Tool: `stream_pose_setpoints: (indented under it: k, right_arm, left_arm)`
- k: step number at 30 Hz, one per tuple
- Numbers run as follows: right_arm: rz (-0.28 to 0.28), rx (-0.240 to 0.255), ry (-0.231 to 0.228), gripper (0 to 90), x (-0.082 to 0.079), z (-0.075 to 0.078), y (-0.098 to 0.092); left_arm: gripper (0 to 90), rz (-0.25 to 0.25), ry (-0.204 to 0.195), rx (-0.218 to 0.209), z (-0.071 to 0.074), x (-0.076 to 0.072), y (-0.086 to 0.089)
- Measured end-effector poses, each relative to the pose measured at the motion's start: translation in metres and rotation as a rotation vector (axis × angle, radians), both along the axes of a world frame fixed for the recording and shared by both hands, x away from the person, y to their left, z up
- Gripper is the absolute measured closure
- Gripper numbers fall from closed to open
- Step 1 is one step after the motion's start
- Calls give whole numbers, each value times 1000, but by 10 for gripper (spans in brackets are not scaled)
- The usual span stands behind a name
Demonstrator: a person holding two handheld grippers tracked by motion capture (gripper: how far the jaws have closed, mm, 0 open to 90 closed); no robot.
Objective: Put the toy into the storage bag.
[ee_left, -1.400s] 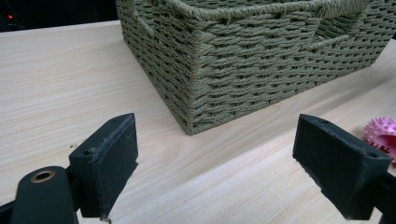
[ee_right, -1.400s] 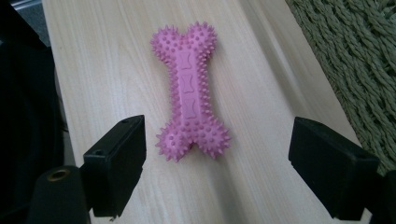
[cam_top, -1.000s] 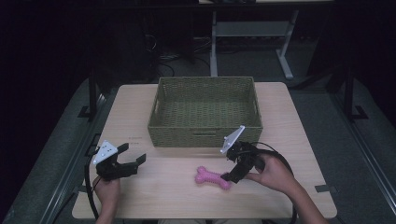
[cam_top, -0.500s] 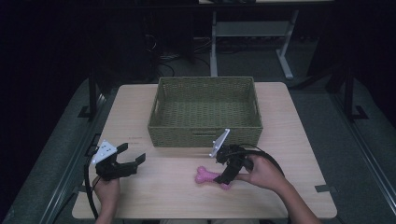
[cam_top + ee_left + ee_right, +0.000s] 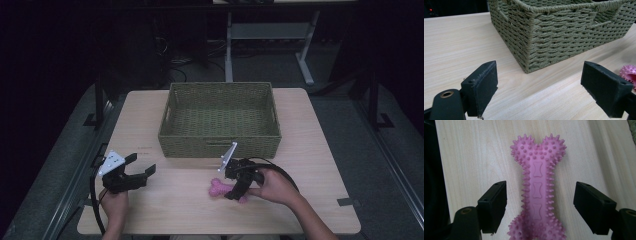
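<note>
A pink spiked rubber bone (image 5: pixel 223 188) lies on the pale wooden table (image 5: pixel 320 150), before the green woven basket (image 5: pixel 220 120).

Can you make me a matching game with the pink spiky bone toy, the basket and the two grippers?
Things:
1. pink spiky bone toy
2. woven basket
3. left gripper
4. right gripper

Places or states:
A. open, at the table's left, nothing between its fingers
B. fingers either side of the toy, not pressing
C. lying flat on the table
D. empty, mid-table

Pairs: 1-C, 2-D, 3-A, 4-B
</note>
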State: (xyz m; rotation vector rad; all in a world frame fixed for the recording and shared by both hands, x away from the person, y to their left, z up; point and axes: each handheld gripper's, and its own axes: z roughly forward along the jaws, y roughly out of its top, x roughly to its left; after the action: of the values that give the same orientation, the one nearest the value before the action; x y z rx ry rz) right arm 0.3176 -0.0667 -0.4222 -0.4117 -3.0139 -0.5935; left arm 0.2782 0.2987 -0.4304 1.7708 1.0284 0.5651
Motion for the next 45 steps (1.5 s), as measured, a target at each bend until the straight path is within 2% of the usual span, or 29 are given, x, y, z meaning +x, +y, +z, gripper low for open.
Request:
stream_pose_setpoints:
  k: [1, 12, 19, 24, 29, 38, 45]
  right_arm:
    - [7, -2, 3, 298, 0, -1, 2]
    - [12, -34, 15, 382, 2, -11, 5]
    - [32, -48, -11, 463, -1, -13, 9]
    - [42, -64, -20, 478, -2, -16, 11]
    - [55, -69, -28, 556, -3, -16, 13]
    - [60, -78, -19, 580, -2, -14, 12]
    - [34, -12, 8, 580, 6, -2, -2]
  left_arm:
    - [136, 0, 0, 1, 0, 0, 0]
    - [136, 1, -2, -1, 0, 0, 1]
    - [136, 5, -1, -2, 0, 0, 2]
    - [136, 3, -2, -4, 0, 0, 2]
    - [136, 4, 1, -3, 0, 1, 2]
    - [136, 7, -1, -7, 0, 1, 3]
    - [136, 6, 1, -9, 0, 1, 3]
